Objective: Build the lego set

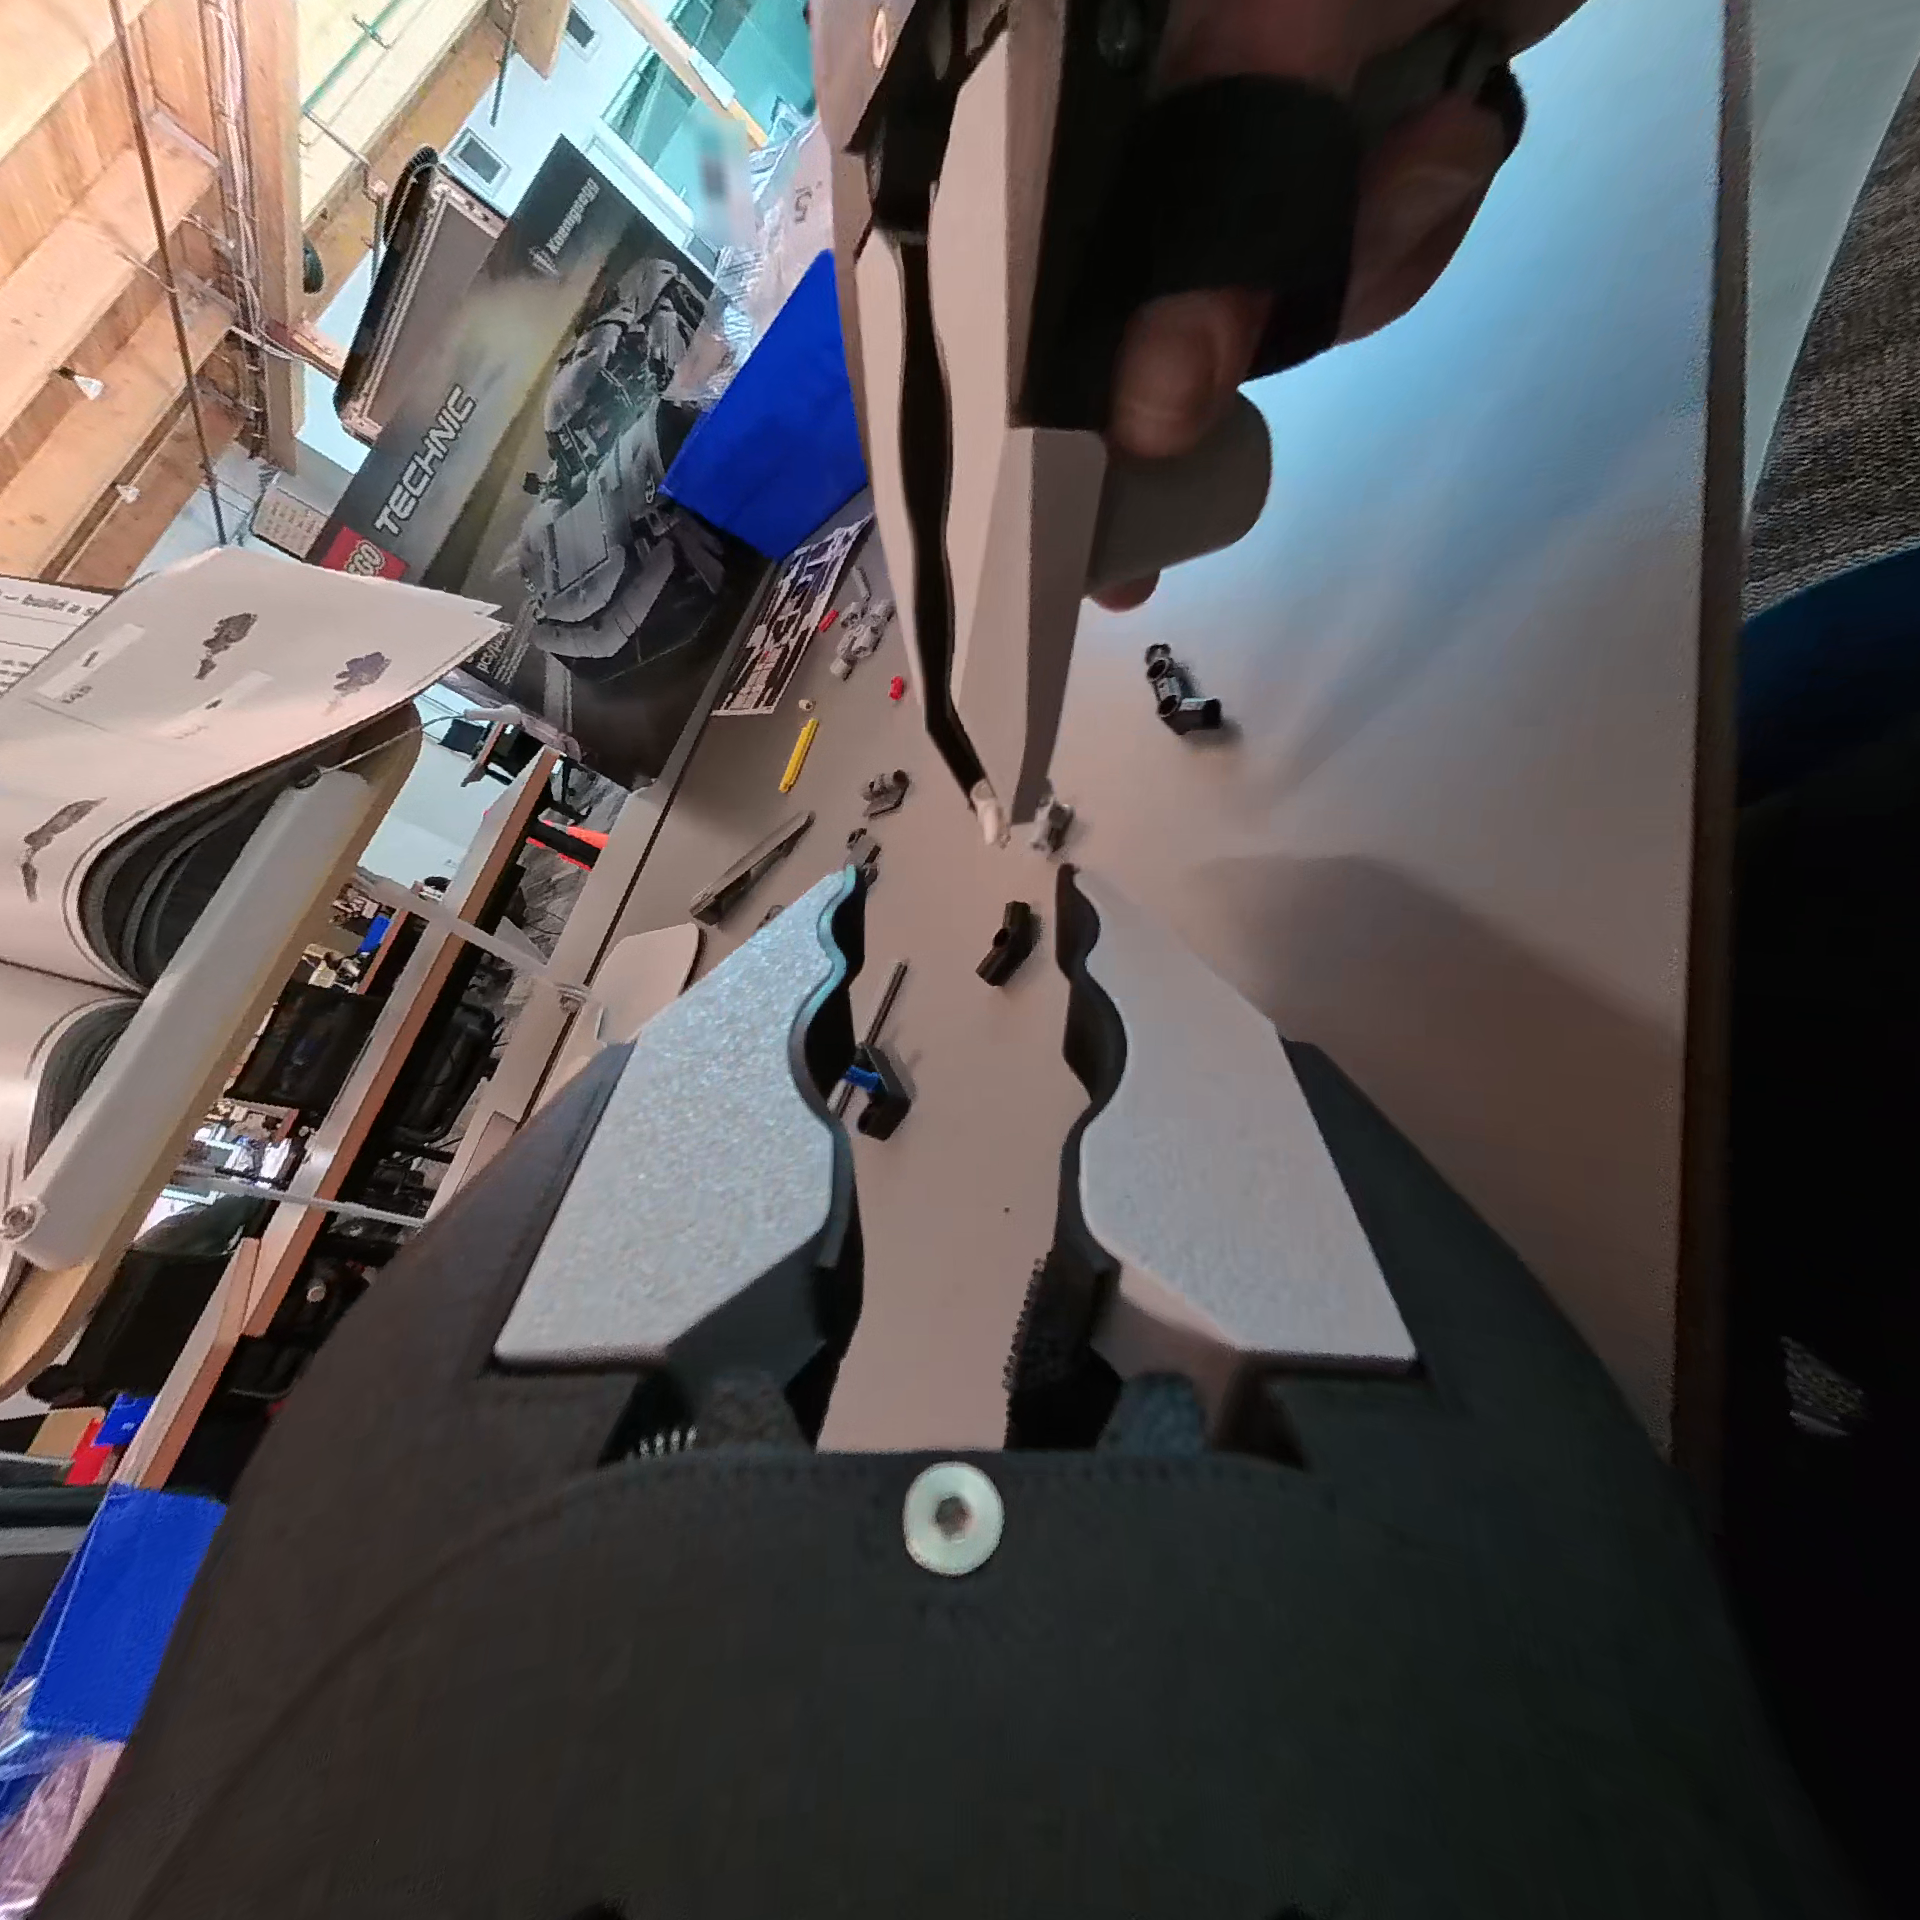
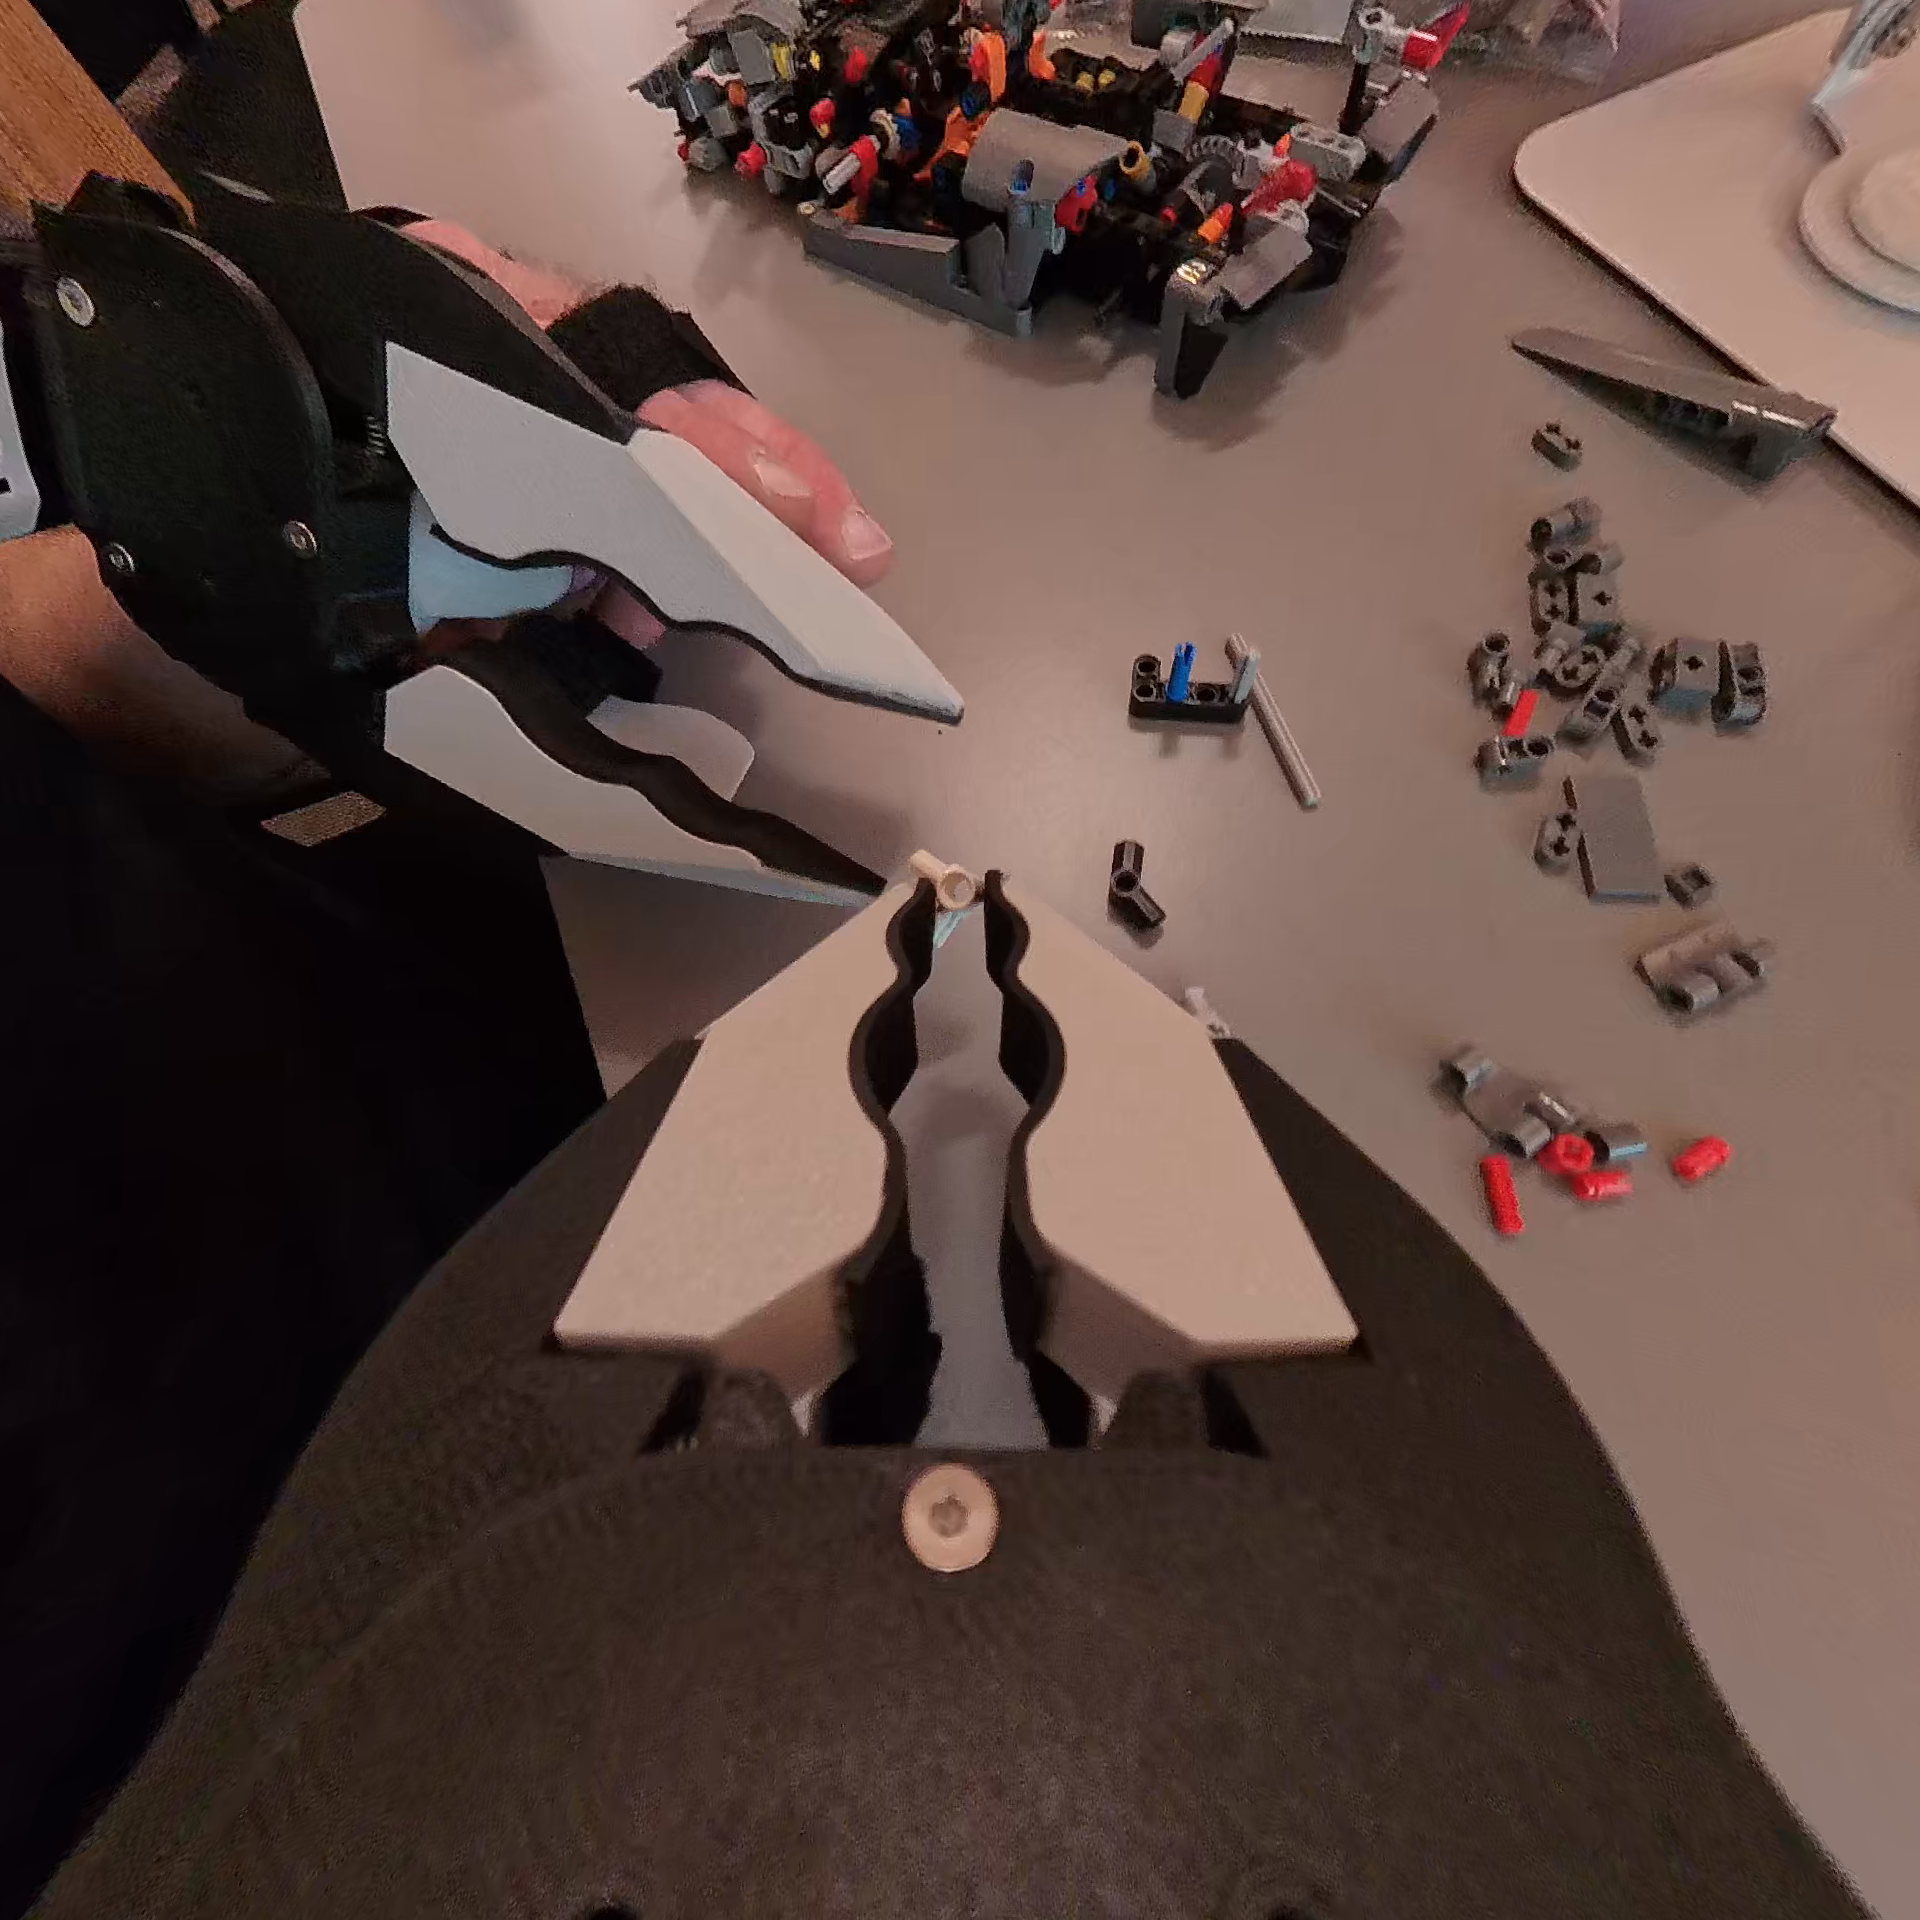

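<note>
Holding: right claw (image 2: 951, 888) clamped on a beige pin (image 2: 948, 883)
Left claw (image 1: 961, 883): apart, empty
Counter (image 2: 1039, 540): loose pieces lying unassembled

Left gripper (image 1: 961, 883) agape above table (image 1: 1455, 831); black connector (image 1: 1008, 940) between fingertips, untouched; right gripper (image 1: 1013, 821) pinching beige pin (image 1: 989, 816).

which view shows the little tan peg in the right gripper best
The right wrist view: the tan peg sits close and sharp between the right gripper's fingertips, its hollow end facing the camera. The left wrist view shows it farther off, as a small blurred pale piece at that gripper's tips.
</note>
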Demonstrator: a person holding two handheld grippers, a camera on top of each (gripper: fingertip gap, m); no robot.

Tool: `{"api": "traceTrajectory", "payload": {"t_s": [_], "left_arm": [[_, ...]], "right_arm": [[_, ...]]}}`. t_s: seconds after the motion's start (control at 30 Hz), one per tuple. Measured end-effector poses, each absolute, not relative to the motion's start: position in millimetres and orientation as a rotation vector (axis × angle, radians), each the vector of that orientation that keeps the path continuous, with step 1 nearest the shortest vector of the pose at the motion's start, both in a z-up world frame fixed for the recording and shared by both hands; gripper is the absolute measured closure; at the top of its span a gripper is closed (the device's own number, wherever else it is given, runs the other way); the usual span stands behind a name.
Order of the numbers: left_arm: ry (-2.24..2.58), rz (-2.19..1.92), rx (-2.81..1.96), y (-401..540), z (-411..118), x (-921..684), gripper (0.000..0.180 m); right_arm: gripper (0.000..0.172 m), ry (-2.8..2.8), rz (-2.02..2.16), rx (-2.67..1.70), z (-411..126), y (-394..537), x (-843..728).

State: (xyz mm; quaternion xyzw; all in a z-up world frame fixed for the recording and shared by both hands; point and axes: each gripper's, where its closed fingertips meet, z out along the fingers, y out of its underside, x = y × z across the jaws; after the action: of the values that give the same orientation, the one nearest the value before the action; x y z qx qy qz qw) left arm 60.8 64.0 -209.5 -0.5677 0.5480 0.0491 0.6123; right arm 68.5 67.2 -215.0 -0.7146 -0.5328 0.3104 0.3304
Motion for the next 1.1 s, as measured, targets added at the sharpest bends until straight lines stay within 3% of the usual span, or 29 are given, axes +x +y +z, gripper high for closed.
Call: {"api": "traceTrajectory", "payload": {"t_s": [0.7,1.1], "left_arm": [[1.208,0.159,-1.311,69.3,-208.2,55.2,0.165],[1.19,0.191,-1.342,73.3,-212.7,51.1,0.165]], "right_arm": [[0.165,-1.459,0.839,-1.8,-207.7,66.5,45.9],[0.165,-1.47,0.873,-1.774,-208.8,68.7,39.2]]}}
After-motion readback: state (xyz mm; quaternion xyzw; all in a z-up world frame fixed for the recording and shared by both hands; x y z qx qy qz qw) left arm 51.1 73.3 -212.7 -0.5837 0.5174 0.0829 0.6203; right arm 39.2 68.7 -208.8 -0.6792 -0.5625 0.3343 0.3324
